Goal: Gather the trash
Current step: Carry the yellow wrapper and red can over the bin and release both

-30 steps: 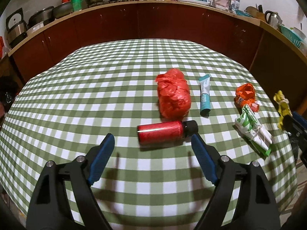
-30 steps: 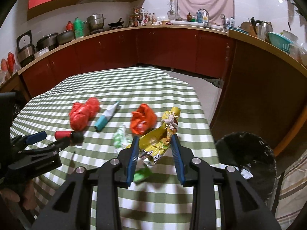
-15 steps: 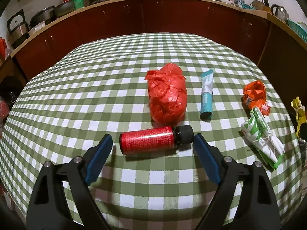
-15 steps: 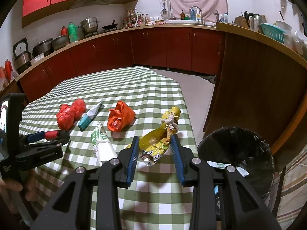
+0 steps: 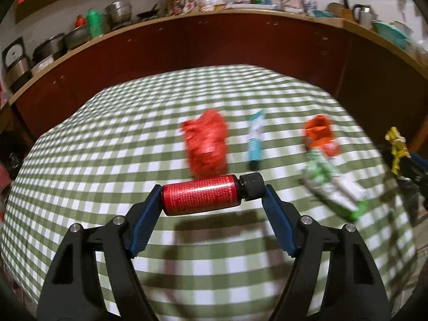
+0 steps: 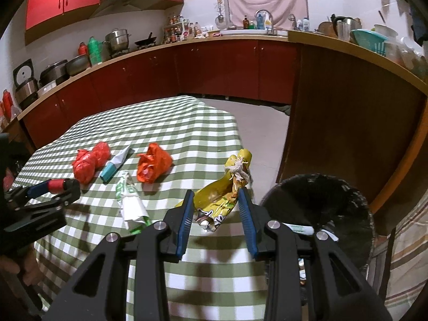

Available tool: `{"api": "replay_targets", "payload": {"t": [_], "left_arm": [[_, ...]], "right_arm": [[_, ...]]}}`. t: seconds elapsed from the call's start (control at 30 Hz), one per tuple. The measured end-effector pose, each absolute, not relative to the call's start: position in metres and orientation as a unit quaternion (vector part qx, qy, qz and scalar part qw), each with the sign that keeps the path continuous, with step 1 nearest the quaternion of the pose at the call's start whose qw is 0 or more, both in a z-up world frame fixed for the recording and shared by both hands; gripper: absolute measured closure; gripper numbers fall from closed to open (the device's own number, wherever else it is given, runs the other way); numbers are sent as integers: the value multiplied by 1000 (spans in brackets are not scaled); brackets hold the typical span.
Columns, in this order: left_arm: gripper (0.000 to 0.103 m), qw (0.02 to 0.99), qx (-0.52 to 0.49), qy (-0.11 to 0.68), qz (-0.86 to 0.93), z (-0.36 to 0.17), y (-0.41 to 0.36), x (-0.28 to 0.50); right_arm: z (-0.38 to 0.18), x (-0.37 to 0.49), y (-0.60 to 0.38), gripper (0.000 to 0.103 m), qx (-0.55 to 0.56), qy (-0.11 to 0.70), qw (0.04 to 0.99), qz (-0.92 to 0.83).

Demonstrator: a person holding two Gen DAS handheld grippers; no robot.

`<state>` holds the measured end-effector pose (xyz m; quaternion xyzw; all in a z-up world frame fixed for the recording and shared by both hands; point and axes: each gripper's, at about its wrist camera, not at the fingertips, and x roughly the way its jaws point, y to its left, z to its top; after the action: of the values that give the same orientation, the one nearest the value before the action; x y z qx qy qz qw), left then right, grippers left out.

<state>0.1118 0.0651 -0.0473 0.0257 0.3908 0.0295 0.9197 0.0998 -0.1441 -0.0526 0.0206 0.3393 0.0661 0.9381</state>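
My left gripper (image 5: 212, 194) is shut on a red bottle with a black cap (image 5: 208, 198), gripped end to end and lifted just above the green checked tablecloth (image 5: 107, 160). It also shows in the right wrist view (image 6: 57, 186). My right gripper (image 6: 215, 200) is shut on a crumpled yellow snack bag (image 6: 222, 195) tied with white string, near the table's right edge. On the table lie a red plastic bag (image 5: 207, 147), a teal tube (image 5: 254, 141), an orange bag (image 5: 319, 133) and a green-white wrapper (image 5: 331, 184).
A black-lined trash bin (image 6: 321, 208) stands on the floor right of the table, with some trash in it. Red-brown kitchen cabinets (image 6: 214, 69) and a wooden counter (image 6: 347, 101) ring the table. Bare floor (image 6: 262, 128) lies beyond the table's far corner.
My left gripper moved forward and closed on the red bottle, lifting it slightly. My right gripper, still holding the yellow bag, shifted right toward the bin.
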Motion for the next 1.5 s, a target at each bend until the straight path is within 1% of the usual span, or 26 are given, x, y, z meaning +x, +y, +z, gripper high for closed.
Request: {"api": "replay_targets", "payload": {"t": [0.3,0.5,0.73,0.97,1.03,1.1,1.13,1.17,1.23,1.5], "left_arm": [[30,934,58,347,-66,-25,-15,110],[30,932,84,330,-124,-27,-83,113],[30,922,97,338,-164,-39,-133,124],[30,917,120,337,-176,-49,-165,134],[30,914,124,342,-181,-53,-170,136],[29,908,133,351,-185,-59,-178,139],[29,907,135,354,-185,-60,-180,140],[29,906,136,356,-184,-61,-182,140],[21,906,137,357,-182,-64,-184,141],[21,905,135,359,-181,-65,-183,141]], "right_arm": [[-47,86,-193,68,17,321,947,11],[-50,80,-233,68,25,323,946,-30],[-62,75,-267,68,32,328,943,-51],[-75,78,-284,68,41,334,940,-52],[-76,80,-284,64,41,334,940,-50],[-76,82,-287,55,39,332,941,-53],[-75,82,-288,55,41,329,942,-56],[-74,81,-290,54,44,326,943,-59],[-73,80,-293,54,48,323,943,-63],[-73,74,-301,54,55,322,942,-76]]}}
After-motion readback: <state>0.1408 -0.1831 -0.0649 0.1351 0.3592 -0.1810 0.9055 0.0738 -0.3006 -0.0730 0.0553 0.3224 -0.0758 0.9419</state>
